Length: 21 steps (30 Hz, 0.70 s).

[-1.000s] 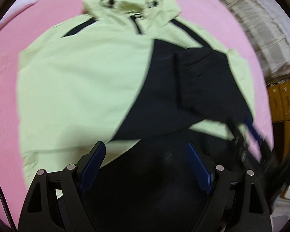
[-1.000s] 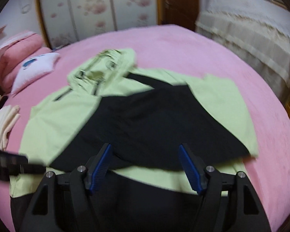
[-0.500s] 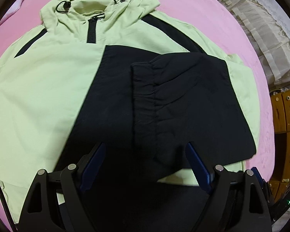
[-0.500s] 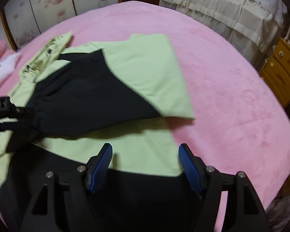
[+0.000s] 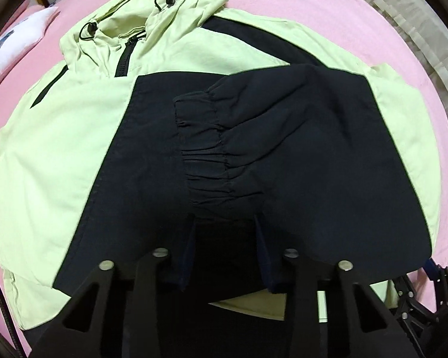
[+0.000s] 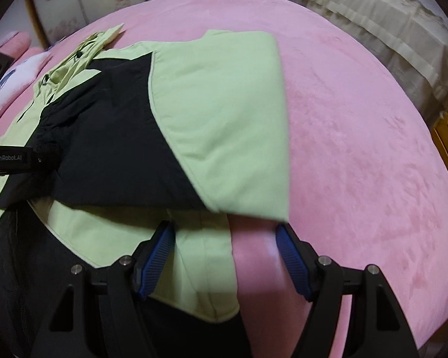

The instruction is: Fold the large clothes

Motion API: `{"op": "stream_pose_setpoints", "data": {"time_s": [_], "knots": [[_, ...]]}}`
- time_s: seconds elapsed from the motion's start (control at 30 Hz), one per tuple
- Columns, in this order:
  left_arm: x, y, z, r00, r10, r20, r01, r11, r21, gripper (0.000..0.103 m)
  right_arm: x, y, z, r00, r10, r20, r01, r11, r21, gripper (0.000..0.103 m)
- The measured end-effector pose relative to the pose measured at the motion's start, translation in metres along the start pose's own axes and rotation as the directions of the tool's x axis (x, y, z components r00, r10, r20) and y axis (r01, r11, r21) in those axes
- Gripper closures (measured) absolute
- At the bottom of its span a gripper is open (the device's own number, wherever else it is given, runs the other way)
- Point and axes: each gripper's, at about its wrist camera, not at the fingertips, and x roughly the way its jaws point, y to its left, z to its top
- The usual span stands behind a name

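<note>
Jacket first: one large hooded jacket of pale green and black woven cloth lies flat on the pink plush bedspread, its hood at the far end and its hem at the near end, so its long axis runs away from both grippers. One black sleeve with a gathered elastic cuff is folded across the chest, cuff pointing left. The left gripper points steeply down at the near end of that cuff; its jaws have just been closing, and the cuff's edge sits at the fingertips, though dark cloth on dark fingers hides whether the pads press it. The right gripper stands open, nothing held, straddling the jacket's right edge near the hem, green cloth by its left finger and bare bedspread by its right. By my reading, the next fold turns on that right edge, which the right gripper is nearer. Counted: one jacket, one folded sleeve in view, two grippers, one white pillow far left.
</note>
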Motion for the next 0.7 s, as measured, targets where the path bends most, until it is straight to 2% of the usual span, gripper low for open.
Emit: {"op": "stream_pose_setpoints", "data": {"time_s": [0.17,0.37,0.57,0.7], "knots": [[-0.029,-0.008,0.010,0.999,0.052,0.011,-0.051,0.998,-0.040,0.072,0.005,-0.002,0.007,1.000,0.027,0.014,-0.027,1.000,0.007,0.032],[-0.077,-0.015,0.026,0.991,0.108,0.074,-0.104,0.993,-0.046,0.073,0.008,0.003,0.017,0.999,0.020,0.032,-0.019,0.999,-0.026,0.032],[-0.118,0.036,0.025,0.979,0.164,0.117,-0.154,0.984,-0.085,0.073,0.009,0.009,0.026,0.998,0.017,0.061,-0.013,0.998,-0.067,0.032],[-0.138,0.062,0.028,0.963,0.226,0.148,-0.212,0.971,-0.110,0.073,0.012,0.009,0.029,0.999,0.014,0.049,-0.011,0.997,-0.076,0.032]]}}
